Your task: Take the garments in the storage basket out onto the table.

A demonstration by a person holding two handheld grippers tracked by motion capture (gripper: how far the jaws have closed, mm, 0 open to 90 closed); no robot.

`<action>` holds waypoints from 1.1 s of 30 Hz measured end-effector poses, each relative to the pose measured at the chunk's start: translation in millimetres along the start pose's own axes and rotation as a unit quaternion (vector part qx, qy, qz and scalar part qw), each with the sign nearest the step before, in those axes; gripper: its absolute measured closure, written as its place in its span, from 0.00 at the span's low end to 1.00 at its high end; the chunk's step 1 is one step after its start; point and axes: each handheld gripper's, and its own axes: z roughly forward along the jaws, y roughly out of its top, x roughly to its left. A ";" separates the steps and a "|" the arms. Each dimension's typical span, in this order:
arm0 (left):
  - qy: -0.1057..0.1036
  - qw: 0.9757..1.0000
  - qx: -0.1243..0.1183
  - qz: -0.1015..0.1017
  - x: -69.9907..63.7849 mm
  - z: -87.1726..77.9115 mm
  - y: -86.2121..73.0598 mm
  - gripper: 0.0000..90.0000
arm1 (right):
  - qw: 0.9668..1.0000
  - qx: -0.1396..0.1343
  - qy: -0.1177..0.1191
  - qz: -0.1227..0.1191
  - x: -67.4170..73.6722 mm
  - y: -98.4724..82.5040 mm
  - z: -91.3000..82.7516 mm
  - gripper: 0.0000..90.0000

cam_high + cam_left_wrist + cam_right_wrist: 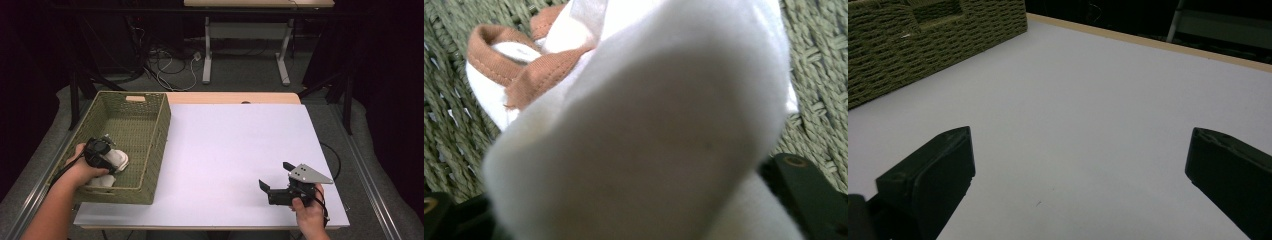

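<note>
In the high view, the left gripper (pixel 111 161) reaches down into the near end of the green woven basket (pixel 150 131), which stands on the left side of the white table (pixel 235 150); its jaws are sunk into a white garment (pixel 118 161) lying on the basket floor, a sensible place to take a grip for lifting the cloth out. The right gripper (pixel 274 179) waits near the front right of the table, well apart from the basket, held low and level with its jaws wide and nothing between them, probably ready to take the cloth once it comes across. In the left gripper view, a thick fold of the white garment (pixel 639 150) bulges up between the two black jaws, which stand about half closed around it; whether the pads already press on it I cannot tell. Behind the fold, rust-orange ribbed trim (pixel 544 72), seemingly a collar or cuff, lies on the basket weave (pixel 449 145). In the right gripper view, the jaws stand wide over bare table (pixel 1088 115), with the basket (pixel 923 45) at far left. No brand, label or writing can be read anywhere.
</note>
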 end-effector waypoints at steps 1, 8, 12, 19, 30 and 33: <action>0.000 1.000 -0.001 -0.001 -0.1 0.1 -0.1 0.48 | 1.000 -0.001 0.001 -0.001 -0.4 0.0 0.1 0.00; 0.021 1.000 0.006 0.016 1.3 -1.8 0.1 0.68 | 1.000 0.003 -0.001 -0.001 -0.9 -0.6 0.4 0.00; 0.028 0.999 0.007 0.018 0.8 -1.7 0.9 0.72 | 1.000 0.003 -0.002 0.001 -0.5 -0.7 0.5 0.00; 0.034 0.999 0.004 0.014 1.3 -2.8 1.1 0.79 | 1.000 0.004 -0.002 0.000 -0.4 -1.0 0.7 0.00; 0.024 1.000 -0.006 -0.001 3.5 -6.3 0.7 0.84 | 1.000 0.004 -0.001 0.000 -0.3 -1.1 1.2 0.00; 0.023 1.000 -0.008 -0.002 4.0 -6.4 0.9 0.84 | 1.000 0.004 -0.002 -0.001 -0.3 -1.1 1.2 0.00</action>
